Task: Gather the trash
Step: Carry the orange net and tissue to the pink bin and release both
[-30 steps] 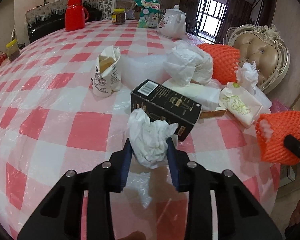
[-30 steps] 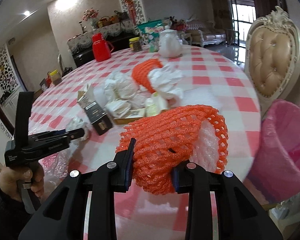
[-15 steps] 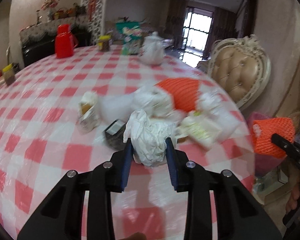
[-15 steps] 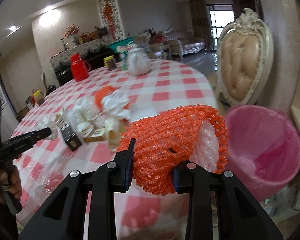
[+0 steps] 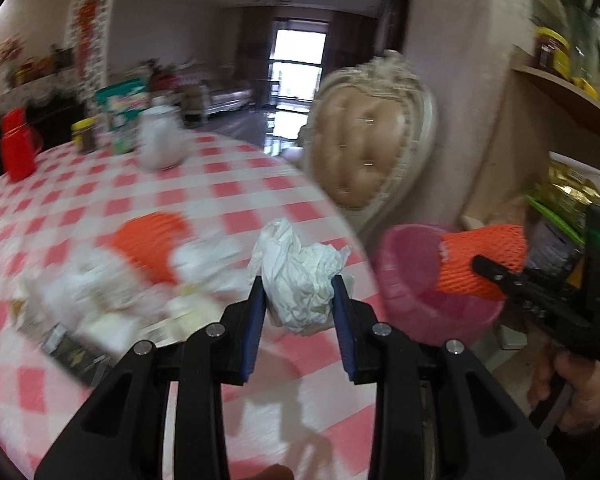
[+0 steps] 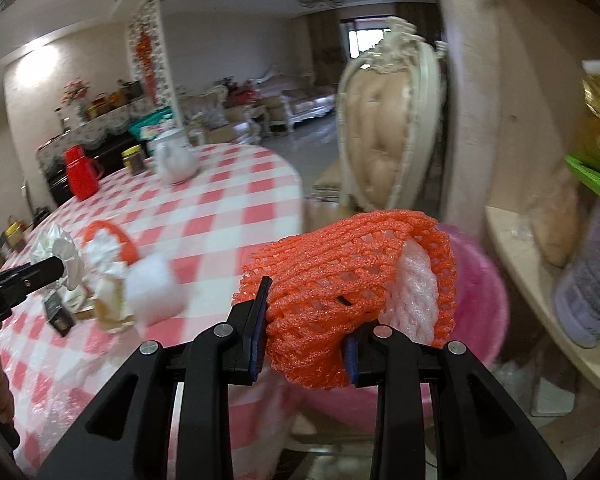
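Note:
My left gripper (image 5: 299, 300) is shut on a crumpled white tissue (image 5: 298, 280) and holds it above the table's right edge. My right gripper (image 6: 306, 318) is shut on an orange foam net sleeve (image 6: 340, 280) with white foam inside, held over the pink trash bin (image 6: 480, 300). In the left wrist view the right gripper (image 5: 500, 276) with the net (image 5: 480, 260) hangs over the bin (image 5: 404, 280). A pile of trash (image 5: 112, 292) with another orange net (image 5: 148, 244) lies on the checked table (image 5: 228, 184).
A padded beige chair (image 5: 364, 156) stands behind the bin. A wooden shelf (image 6: 540, 280) with jars and packets is at the right. A white teapot (image 6: 176, 160), a red flask (image 6: 78, 176) and a jar (image 6: 134, 160) stand at the table's far side.
Both grippers have swung right, away from the trash pile. The orange net now hangs over the pink bin, and the tissue is near the table's right edge.

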The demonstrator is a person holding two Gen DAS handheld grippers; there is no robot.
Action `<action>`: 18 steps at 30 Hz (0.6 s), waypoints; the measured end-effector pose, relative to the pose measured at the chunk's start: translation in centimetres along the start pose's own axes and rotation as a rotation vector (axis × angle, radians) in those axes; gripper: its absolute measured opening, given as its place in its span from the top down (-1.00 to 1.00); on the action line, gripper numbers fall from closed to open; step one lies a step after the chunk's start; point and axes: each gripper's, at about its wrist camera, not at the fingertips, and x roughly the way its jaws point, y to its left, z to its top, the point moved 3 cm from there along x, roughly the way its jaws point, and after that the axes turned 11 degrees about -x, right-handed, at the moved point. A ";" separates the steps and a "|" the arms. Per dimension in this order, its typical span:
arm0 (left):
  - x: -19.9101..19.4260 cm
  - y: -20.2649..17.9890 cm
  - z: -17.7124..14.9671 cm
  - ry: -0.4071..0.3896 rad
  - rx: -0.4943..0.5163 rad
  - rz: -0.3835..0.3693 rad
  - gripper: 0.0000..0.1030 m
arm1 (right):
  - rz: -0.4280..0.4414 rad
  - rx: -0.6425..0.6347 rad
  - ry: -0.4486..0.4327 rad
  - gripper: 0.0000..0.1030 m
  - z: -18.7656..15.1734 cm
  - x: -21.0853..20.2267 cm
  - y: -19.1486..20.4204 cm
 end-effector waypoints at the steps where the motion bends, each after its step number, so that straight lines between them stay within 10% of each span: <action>1: 0.7 -1.4 0.1 0.005 0.015 -0.023 0.38 | -0.012 0.004 0.002 0.41 -0.1 -0.1 -0.4; 18: 11.0 -13.1 1.1 0.126 0.098 -0.218 0.37 | -0.113 0.048 0.076 0.40 -1.4 2.2 -7.5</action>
